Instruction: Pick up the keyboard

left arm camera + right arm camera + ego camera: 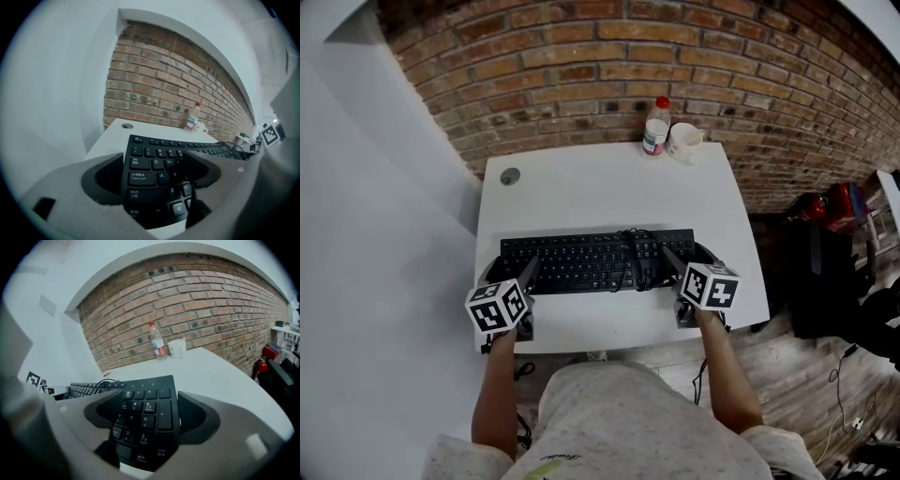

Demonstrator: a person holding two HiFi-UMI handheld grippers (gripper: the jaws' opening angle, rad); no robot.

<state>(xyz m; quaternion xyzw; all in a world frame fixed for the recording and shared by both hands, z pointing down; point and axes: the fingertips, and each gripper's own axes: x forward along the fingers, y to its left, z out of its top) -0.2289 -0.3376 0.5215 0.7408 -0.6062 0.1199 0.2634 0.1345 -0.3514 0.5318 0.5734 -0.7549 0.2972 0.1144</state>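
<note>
Both wide open, left hand-held gripper point(154, 164), right hand-held gripper point(144, 401) astride ends of black corded keyboard point(581, 262)

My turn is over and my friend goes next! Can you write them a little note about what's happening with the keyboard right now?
Left gripper: jaws apart, straddling the keyboard's left end.
Right gripper: jaws apart, straddling its number-pad end.
The keyboard lies along the front of the white table, its cable bundled on the keys. A bottle and cup stand at the back.
Done: both grippers in place.
To do: close on both ends, then lift evenly.
</note>
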